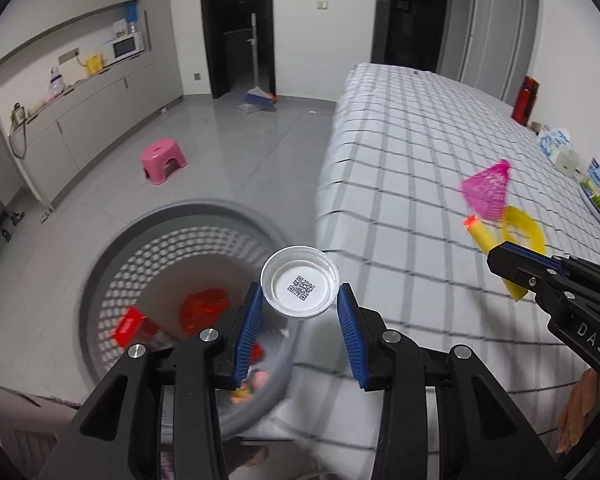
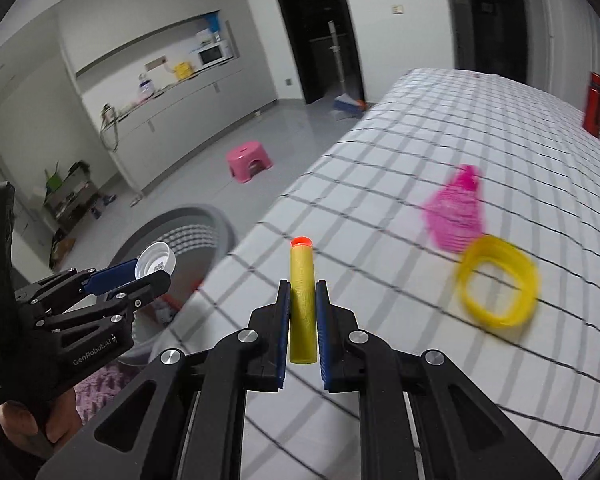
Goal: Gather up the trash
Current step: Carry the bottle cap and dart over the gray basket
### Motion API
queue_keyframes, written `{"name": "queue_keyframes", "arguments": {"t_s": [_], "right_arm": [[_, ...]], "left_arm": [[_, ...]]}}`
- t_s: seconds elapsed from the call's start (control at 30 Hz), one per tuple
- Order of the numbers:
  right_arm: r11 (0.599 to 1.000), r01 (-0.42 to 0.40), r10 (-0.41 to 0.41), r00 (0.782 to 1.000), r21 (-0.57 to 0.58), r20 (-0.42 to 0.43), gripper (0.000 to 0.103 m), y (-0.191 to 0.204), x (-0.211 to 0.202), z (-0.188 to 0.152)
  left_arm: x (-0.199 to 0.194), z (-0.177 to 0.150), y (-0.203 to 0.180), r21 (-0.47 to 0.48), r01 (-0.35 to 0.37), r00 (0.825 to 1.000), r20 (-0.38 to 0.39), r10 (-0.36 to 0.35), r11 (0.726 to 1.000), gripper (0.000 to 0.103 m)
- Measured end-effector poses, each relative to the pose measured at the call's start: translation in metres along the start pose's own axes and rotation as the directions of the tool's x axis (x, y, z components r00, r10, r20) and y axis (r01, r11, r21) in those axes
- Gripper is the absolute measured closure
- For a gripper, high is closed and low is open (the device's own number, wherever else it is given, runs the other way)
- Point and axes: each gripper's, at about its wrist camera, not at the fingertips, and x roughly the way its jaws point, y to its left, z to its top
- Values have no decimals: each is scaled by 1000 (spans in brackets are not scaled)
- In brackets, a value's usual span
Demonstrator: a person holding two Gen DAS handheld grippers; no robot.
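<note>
Jaws of the left gripper (image 1: 300, 300) are pinching a white cap (image 1: 299, 287) at the bin (image 1: 112, 256) rim, risking a miss onto the floor, while the right gripper (image 2: 303, 288) is clamping a yellow foam dart (image 2: 302, 300).

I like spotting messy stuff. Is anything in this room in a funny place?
Yes. A pink mesh net and a squashed yellow ring lie loose on the checked table, and a dustpan sits on the floor by the doorway. The white cap hangs over the grey bin, not dropped in yet.
</note>
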Motion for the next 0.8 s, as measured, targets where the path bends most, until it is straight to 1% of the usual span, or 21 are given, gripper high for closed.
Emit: {"name": "queue_keyframes", "arguments": {"t_s": [0.3, 0.5, 0.6, 0.8], "right_arm": [[995, -69, 64, 995, -68, -73, 91, 73, 50, 15], [989, -103, 91, 989, -105, -116, 91, 112, 78, 22], [986, -116, 100, 986, -118, -130, 91, 128, 91, 24], [983, -138, 115, 978, -124, -175, 91, 142, 116, 22]], "left_arm": [[7, -9, 72, -81, -30, 999, -17, 29, 996, 65], [17, -12, 107, -119, -50, 998, -35, 46, 992, 65], [23, -13, 123, -136, -61, 998, -43, 56, 989, 65], [36, -17, 142, -178, -66, 996, -68, 54, 982, 65]]}}
